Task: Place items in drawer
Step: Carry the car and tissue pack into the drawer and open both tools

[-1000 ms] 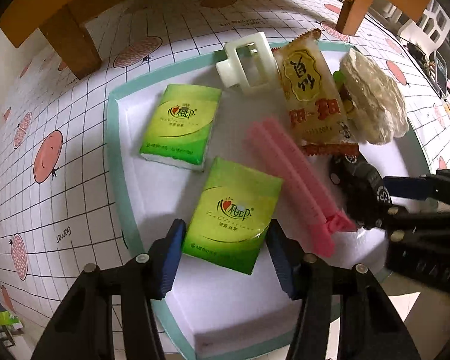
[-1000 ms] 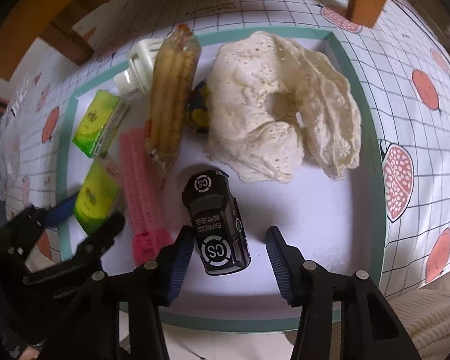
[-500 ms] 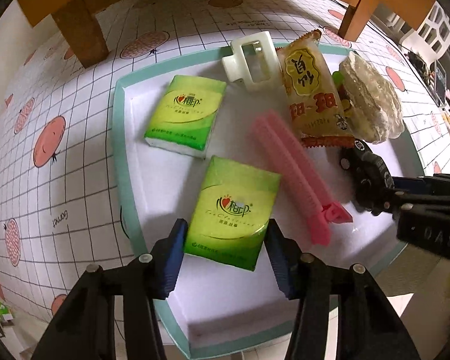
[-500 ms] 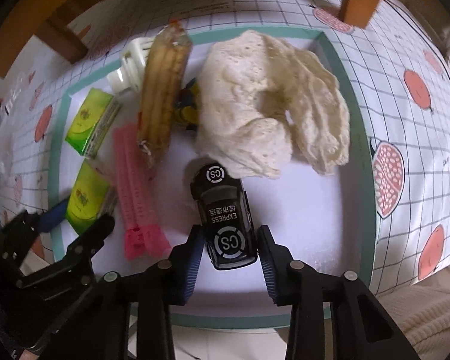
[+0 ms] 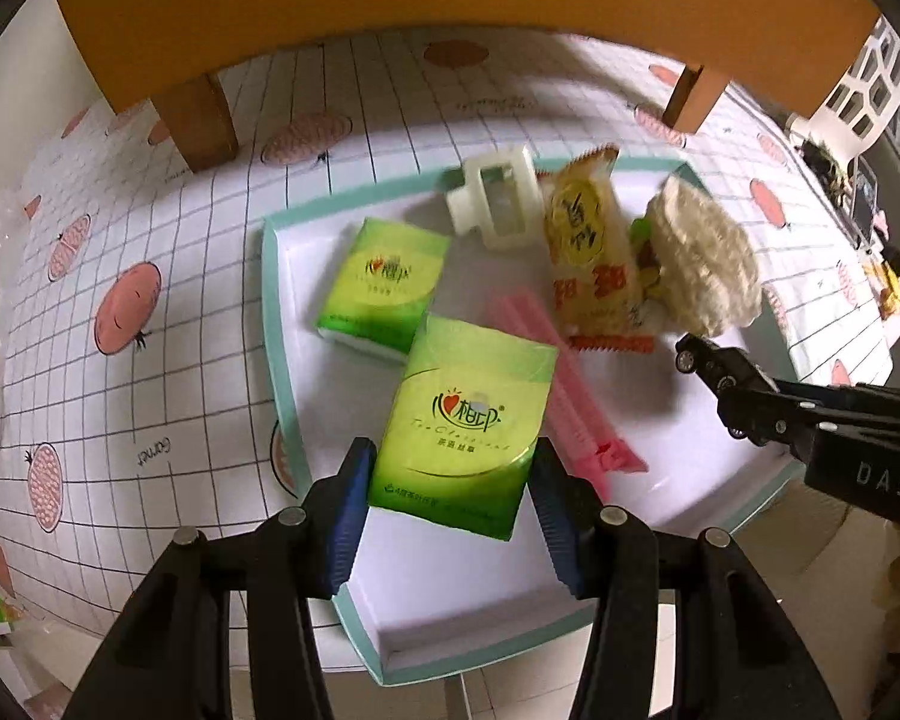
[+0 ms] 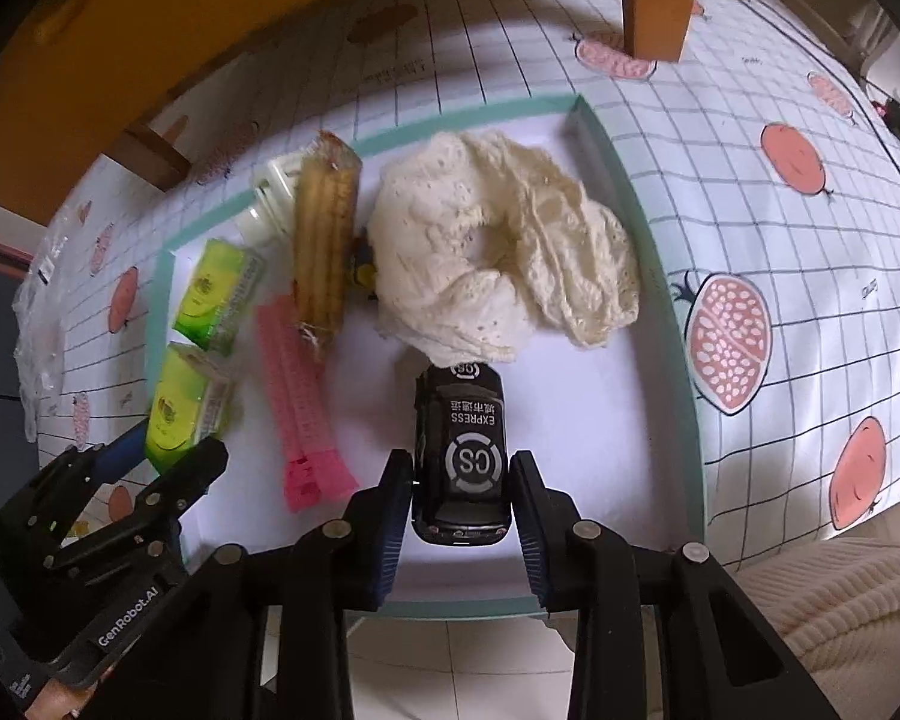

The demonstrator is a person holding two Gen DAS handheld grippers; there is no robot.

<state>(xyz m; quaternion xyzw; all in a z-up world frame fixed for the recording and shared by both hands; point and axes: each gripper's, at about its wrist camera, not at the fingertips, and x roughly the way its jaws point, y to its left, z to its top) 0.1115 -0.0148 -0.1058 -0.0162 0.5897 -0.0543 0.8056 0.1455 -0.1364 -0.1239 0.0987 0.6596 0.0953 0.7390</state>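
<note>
— So, what does each hand have?

— Left gripper (image 5: 450, 504) is clamped across the near end of a green tissue pack (image 5: 465, 432), and I hold it raised above the white tray (image 5: 282, 324). Right gripper (image 6: 459, 513) is closed on the black toy car (image 6: 461, 456), pads on its two doors, tail toward me.

— How do they handle?

— Tissue pack: light, soft, slick film wrap. It gives under the pads, so a grip across the short sides near one end suits it; a harder squeeze would only crumple it. Car: rigid, smooth shell, wheels free to roll. Flat flanks are the right place to pinch.

— Is the car off the tray?

— Probably just lifted; the right wrist view is too steep to confirm. No drawer shows in either view.
</note>
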